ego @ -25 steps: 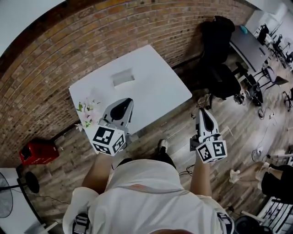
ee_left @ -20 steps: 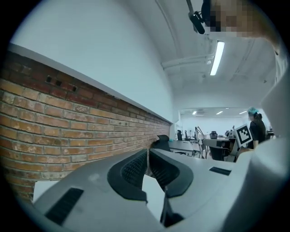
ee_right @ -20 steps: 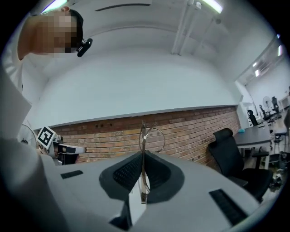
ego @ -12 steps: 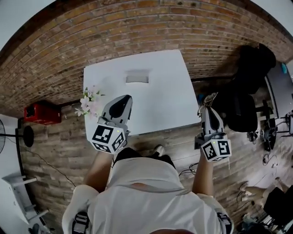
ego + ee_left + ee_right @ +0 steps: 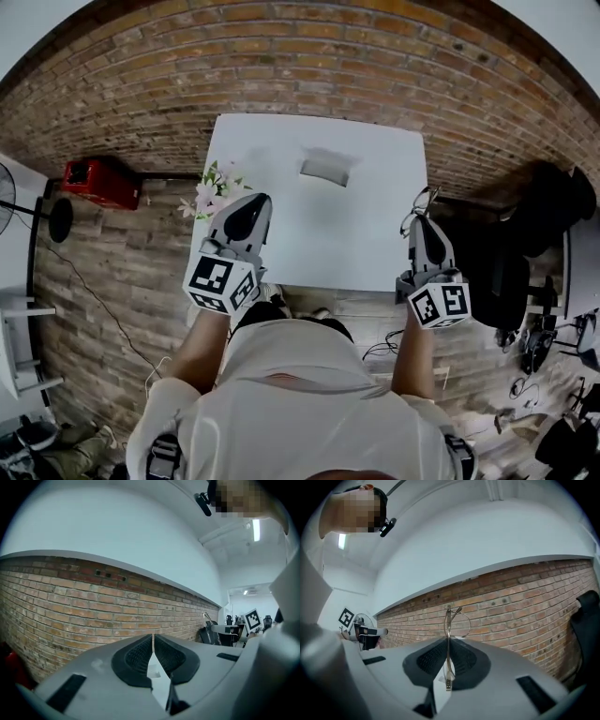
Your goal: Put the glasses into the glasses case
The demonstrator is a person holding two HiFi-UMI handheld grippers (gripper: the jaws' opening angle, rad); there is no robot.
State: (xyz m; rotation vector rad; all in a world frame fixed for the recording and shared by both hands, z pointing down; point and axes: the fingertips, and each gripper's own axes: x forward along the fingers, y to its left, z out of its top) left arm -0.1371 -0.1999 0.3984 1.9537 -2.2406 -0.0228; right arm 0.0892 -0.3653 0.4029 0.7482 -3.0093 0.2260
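Two claws up. Your L claw [image 5: 153, 638]: shut, empty, near tabletop [image 5: 281, 253] front-left. Mid-tabletop: glasses case [image 5: 327, 167]. R claw [image 5: 448, 641] pinches glasses [image 5: 458, 623] by thin frame only, off tabletop's right edge. Swing fast & they may twist or drop.

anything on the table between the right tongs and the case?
Nothing. The head view shows only bare table between the case and the right tongs, which grip the glasses.
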